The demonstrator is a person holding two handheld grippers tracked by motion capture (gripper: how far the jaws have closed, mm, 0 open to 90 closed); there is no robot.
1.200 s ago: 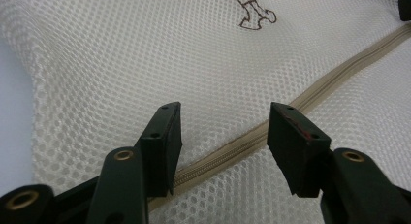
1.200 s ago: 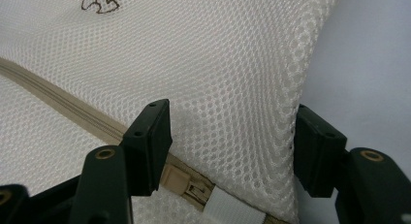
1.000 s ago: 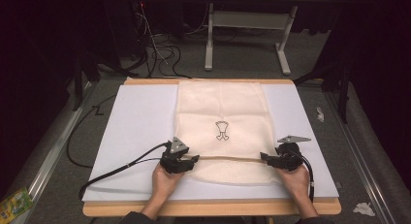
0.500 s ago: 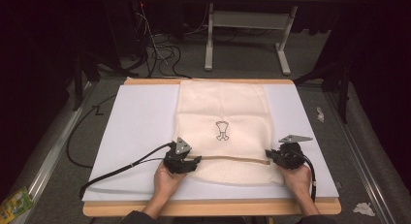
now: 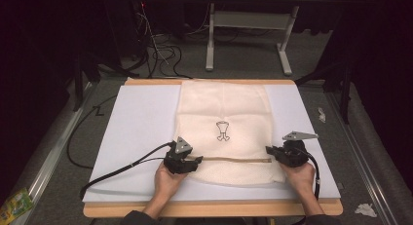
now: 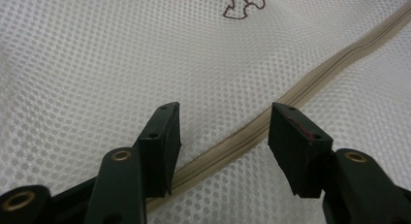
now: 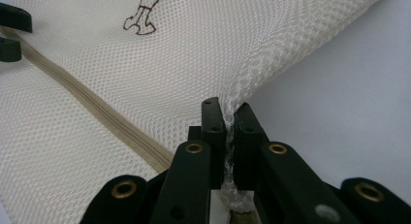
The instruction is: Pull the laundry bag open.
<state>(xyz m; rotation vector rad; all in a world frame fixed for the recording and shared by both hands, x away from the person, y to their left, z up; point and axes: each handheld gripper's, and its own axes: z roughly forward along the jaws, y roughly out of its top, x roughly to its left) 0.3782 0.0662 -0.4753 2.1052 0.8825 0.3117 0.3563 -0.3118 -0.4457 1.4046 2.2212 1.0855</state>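
Note:
A cream mesh bag point(image 5: 224, 108) with a small drawn emblem point(image 5: 222, 131) lies flat on a white board point(image 5: 141, 127). A tan zipper point(image 5: 234, 160) runs across its near part. My left gripper point(image 5: 197, 160) rests at the zipper's left end. In the left gripper view its jaws point(image 6: 223, 132) stand open astride the zipper point(image 6: 329, 69), with the pads clear of it. My right gripper point(image 5: 269, 151) is at the zipper's right end. In the right gripper view it point(image 7: 228, 112) is shut on a pinch of the bag's mesh edge point(image 7: 252, 73), beside the zipper point(image 7: 87, 103).
The board lies on a wooden table point(image 5: 209, 209). Black cables point(image 5: 122, 169) trail left from the left gripper across the board. On the floor are cables, a crumpled scrap point(image 5: 365, 209) at right and a green packet point(image 5: 17, 203) at left. A metal table frame point(image 5: 248, 20) stands behind.
The right gripper has shifted slightly right at the bag's edge, and the mesh there is now pinched. The left gripper and the bag lie as before.

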